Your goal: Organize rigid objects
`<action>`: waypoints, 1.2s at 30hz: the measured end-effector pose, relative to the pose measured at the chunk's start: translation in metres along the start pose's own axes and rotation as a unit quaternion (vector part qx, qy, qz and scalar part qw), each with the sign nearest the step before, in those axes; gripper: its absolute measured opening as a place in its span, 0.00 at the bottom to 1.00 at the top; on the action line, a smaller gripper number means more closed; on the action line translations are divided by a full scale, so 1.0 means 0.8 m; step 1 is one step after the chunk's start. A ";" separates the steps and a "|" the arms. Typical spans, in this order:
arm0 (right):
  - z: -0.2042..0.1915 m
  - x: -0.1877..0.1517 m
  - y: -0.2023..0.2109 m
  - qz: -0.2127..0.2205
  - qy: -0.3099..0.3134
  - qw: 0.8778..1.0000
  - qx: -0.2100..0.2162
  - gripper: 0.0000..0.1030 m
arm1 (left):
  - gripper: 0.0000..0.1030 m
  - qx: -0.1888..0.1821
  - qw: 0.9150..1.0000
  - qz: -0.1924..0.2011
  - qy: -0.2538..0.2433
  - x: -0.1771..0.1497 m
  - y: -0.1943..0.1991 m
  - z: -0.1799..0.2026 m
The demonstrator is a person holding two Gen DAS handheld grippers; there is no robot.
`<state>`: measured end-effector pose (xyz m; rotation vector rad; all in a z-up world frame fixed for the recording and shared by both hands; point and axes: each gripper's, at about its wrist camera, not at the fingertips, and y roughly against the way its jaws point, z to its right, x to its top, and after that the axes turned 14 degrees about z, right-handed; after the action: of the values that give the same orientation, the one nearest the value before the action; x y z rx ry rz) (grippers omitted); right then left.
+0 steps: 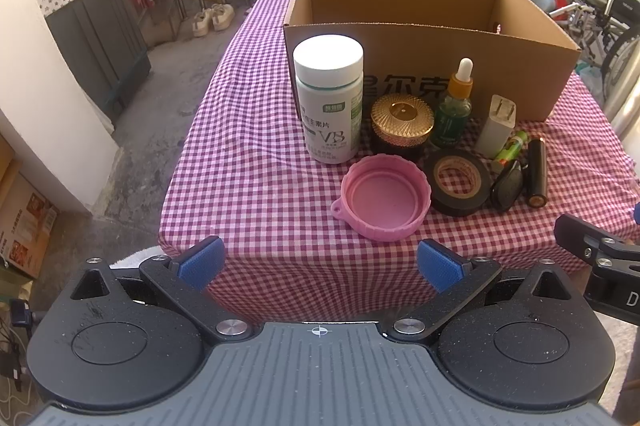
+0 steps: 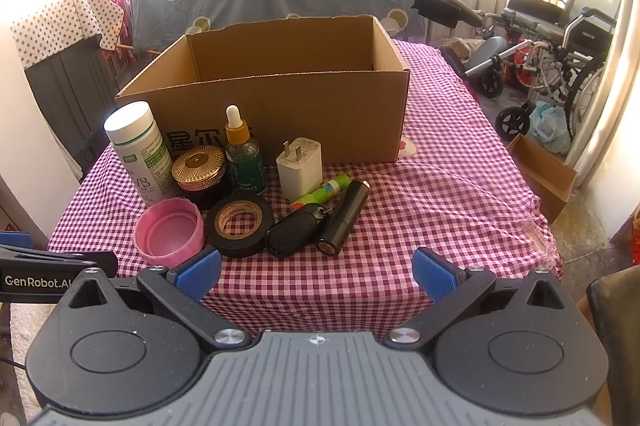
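Observation:
An open cardboard box (image 1: 460,66) (image 2: 288,106) stands at the back of the checked table. In front of it stand a white pill bottle (image 1: 329,98) (image 2: 138,150), a gold-lidded jar (image 1: 401,124) (image 2: 200,170), a green dropper bottle (image 1: 454,106) (image 2: 244,154) and a white charger (image 1: 497,126) (image 2: 300,168). Nearer lie a pink lid (image 1: 384,196) (image 2: 169,230), black tape (image 1: 458,182) (image 2: 240,224), a key fob (image 1: 507,186) (image 2: 294,230), a green battery (image 1: 510,146) (image 2: 324,192) and a black cylinder (image 1: 537,172) (image 2: 345,218). My left gripper (image 1: 320,264) and right gripper (image 2: 316,274) are open and empty, short of the table's near edge.
The table (image 1: 248,146) (image 2: 440,194) has a purple checked cloth. A wheelchair (image 2: 552,42) and a small box (image 2: 540,174) stand on the floor to the right. A dark cabinet (image 1: 96,42) stands to the left. The right gripper's body shows at the left wrist view's right edge (image 1: 600,258).

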<state>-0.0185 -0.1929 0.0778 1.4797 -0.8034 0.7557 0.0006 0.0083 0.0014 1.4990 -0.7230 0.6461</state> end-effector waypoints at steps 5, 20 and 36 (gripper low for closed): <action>-0.001 0.000 -0.001 -0.001 0.002 1.000 -0.001 1.00 | 1.00 -0.002 1.000 -0.003 0.000 -0.004 -0.001 -0.001; 0.079 0.001 0.004 0.063 -0.091 0.994 -0.014 1.00 | 1.00 -0.101 0.993 0.046 -0.025 0.006 -0.003 0.023; 0.122 0.009 -0.099 0.002 -0.173 0.982 0.071 0.59 | 0.74 -0.270 0.956 0.067 -0.094 0.024 -0.048 0.126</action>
<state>0.0516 -0.2883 0.0349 1.7674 -1.0302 0.5742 0.0396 -0.0925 -0.0136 1.0164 -1.0591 0.3634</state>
